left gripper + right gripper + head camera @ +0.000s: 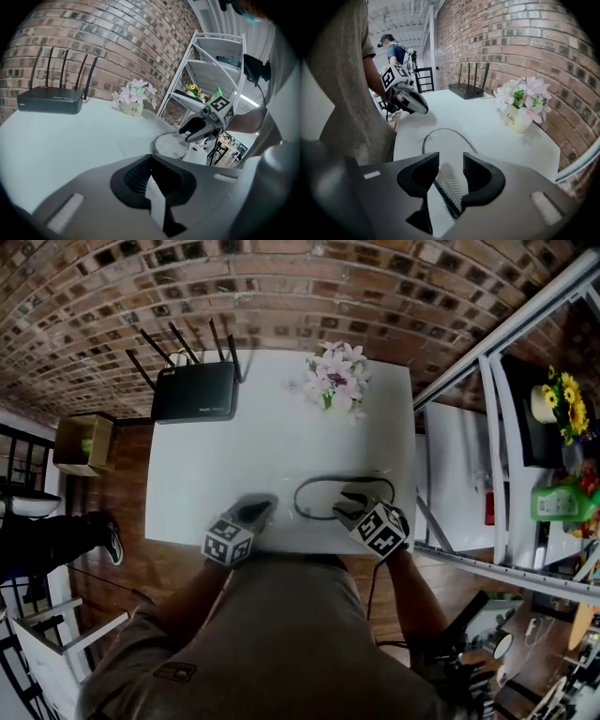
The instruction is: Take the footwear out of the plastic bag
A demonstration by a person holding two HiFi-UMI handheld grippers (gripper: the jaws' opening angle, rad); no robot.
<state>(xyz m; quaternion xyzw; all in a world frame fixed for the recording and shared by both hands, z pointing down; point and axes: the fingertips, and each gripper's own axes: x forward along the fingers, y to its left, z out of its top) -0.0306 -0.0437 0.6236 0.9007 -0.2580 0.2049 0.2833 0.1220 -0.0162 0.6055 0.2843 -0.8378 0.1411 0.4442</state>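
Low and right of centre in the head view, the footwear (330, 499) lies flat on the white table (262, 446), a pale sole shape ringed by a dark rim. The plastic bag (415, 125) is clear and shows only as glints and creases round it, so the footwear looks not yet out. I cannot tell where the bag's mouth is.

Your right gripper (352, 507) hangs over the right end of that oval, tilted down at it, with its jaws standing apart. In the right gripper view a pale ribbed strip (449, 185) sits in the gap. I cannot tell whether that is part of the footwear or the gripper's own pad, and nothing looks pinched. Your left gripper (255, 512) is just beside the oval's left end at the table's near edge. Its jaws are closed together and hold nothing that I can see.

You look to be at the reach, with no hold taken yet. Next you likely need one gripper to pinch the film and keep the bag down, while the other closes on the dark rim and draws the footwear out. The film is thin and slippery, so take film alone on one side.

Further up the frame, a black router (194, 390) and a pot of flowers (337, 379) stand well apart from your work.
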